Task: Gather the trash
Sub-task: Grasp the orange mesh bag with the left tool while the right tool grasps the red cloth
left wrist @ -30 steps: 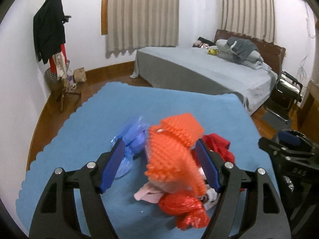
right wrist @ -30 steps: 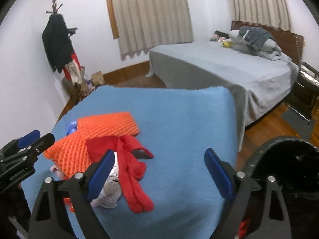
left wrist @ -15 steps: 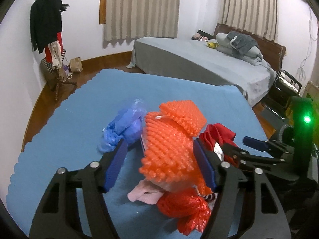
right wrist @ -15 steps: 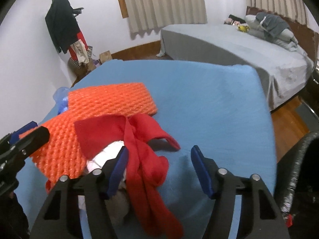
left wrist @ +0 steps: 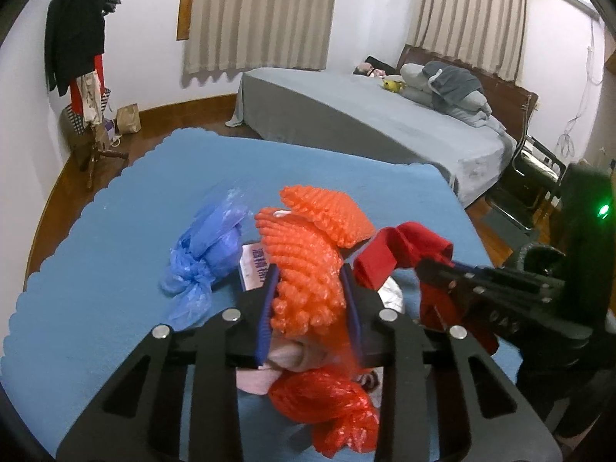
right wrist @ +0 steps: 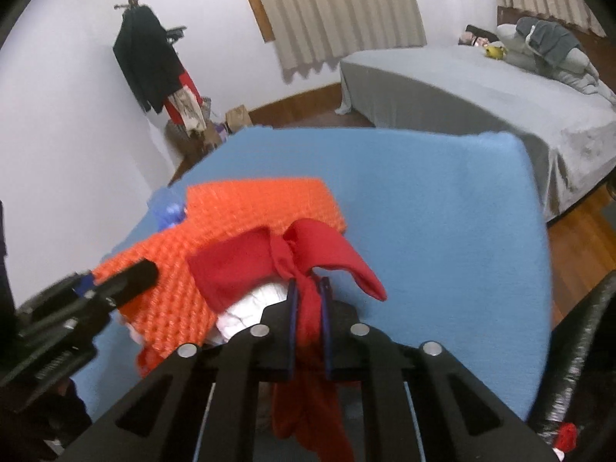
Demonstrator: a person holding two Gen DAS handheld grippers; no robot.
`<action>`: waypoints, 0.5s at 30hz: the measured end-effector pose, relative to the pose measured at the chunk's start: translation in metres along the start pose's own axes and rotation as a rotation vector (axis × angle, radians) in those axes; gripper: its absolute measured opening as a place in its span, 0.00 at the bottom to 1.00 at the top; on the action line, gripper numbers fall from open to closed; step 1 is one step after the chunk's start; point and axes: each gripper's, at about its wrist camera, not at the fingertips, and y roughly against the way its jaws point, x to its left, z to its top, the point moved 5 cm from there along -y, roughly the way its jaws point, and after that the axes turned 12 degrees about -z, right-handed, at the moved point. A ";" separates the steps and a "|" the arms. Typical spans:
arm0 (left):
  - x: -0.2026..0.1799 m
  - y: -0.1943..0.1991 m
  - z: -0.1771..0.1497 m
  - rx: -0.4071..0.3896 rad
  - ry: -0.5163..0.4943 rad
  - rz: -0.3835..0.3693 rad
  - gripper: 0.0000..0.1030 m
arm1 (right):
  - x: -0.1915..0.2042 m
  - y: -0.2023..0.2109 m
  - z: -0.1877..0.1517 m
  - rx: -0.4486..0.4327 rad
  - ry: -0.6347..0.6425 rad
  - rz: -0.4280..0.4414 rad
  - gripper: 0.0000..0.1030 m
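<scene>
Trash sits heaped low in both frames on the blue cloth-covered table [left wrist: 115,238]. My left gripper [left wrist: 310,288] is closing its jaws, its pads pressing the knobbly orange foam netting [left wrist: 304,269] at frame centre. My right gripper [right wrist: 308,300] is clamped tight on the knotted red cloth strip [right wrist: 292,254]. Left of the netting lies a crumpled blue plastic bag [left wrist: 200,254]; below it, a red plastic bag [left wrist: 327,404].

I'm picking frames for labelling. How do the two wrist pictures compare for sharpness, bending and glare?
Left wrist view: sharp; the bed bows from the fisheye lens; a green lamp glows at the right edge. Right wrist view: softer, with the left tongs smeared by motion at lower left; no strong glare in either.
</scene>
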 end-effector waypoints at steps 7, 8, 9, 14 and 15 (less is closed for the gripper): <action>-0.014 0.019 0.010 -0.051 -0.023 -0.010 0.28 | -0.013 0.040 0.011 -0.065 -0.021 -0.003 0.10; -0.015 0.023 0.012 -0.059 -0.024 -0.011 0.27 | -0.014 0.044 0.013 -0.072 -0.023 -0.002 0.10; -0.017 0.026 0.014 -0.068 -0.023 -0.013 0.27 | -0.014 0.048 0.013 -0.080 -0.025 -0.002 0.10; -0.026 0.040 0.022 -0.097 -0.030 -0.021 0.27 | -0.015 0.072 0.015 -0.115 -0.030 0.005 0.10; -0.029 0.043 0.024 -0.103 -0.032 -0.021 0.27 | -0.016 0.076 0.015 -0.120 -0.030 0.006 0.10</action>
